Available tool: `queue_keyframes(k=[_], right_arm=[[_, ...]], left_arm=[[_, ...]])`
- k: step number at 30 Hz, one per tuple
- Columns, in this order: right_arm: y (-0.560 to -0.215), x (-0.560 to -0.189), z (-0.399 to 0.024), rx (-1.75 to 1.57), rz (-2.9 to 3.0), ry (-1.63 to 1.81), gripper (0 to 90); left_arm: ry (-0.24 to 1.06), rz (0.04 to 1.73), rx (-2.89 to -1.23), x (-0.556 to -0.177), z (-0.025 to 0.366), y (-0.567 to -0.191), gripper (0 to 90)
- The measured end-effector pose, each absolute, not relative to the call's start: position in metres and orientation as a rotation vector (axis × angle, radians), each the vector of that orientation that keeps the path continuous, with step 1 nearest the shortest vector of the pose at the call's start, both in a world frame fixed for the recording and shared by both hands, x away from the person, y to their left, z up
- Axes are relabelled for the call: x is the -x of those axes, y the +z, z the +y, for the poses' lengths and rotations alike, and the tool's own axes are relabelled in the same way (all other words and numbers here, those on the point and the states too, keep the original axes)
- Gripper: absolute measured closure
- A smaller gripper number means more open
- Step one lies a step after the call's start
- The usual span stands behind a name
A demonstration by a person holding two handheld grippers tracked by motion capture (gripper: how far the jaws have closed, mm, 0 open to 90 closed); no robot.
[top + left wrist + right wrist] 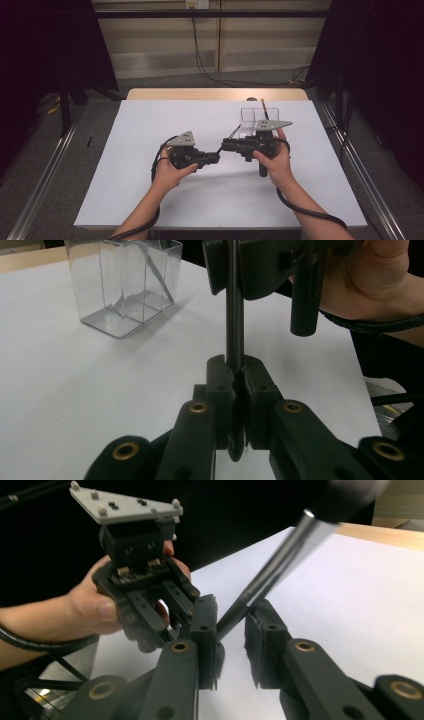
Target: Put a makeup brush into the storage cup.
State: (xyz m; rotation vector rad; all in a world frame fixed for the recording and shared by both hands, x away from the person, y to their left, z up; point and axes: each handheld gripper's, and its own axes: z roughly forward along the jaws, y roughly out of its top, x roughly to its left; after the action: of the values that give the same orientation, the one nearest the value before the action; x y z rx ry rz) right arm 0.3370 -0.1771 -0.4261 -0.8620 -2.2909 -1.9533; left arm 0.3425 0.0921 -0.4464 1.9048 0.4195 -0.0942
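Over the middle of the white table, my two grippers point at each other, tips almost meeting. My left gripper [218, 158] [237, 367] is shut on one end of a thin dark rod [235, 325] [270, 575]. The rod runs on between the jaws of my right gripper [224, 145] [232, 620] [235, 270] and back along that gripper's body. In the right gripper view the rod leans on the left pad, and a gap shows beside the right pad. Each gripper is held in a bare hand.
A clear plastic container [252, 117] [125, 285] with a divider stands at the back right, with a thin brown stick [263, 107] leaning in it. The white sheet [150, 190] covers the table, and a wooden strip runs along its far edge. Dark curtains flank both sides.
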Motion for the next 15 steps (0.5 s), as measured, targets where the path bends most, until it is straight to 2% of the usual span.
queue_keyframes(k=[7, 15], right_arm=[[-0.423, -0.339, -0.176, 0.876, -2.211, -1.966, 82.4], [-0.421, -0.34, -0.171, 0.864, -2.223, -1.979, 84.1]], left_arm=[[-0.104, 0.419, -1.904, -0.342, 0.083, -0.448, 83.9], [-0.139, 0.445, -1.857, -0.344, 0.076, -0.455, 83.2]])
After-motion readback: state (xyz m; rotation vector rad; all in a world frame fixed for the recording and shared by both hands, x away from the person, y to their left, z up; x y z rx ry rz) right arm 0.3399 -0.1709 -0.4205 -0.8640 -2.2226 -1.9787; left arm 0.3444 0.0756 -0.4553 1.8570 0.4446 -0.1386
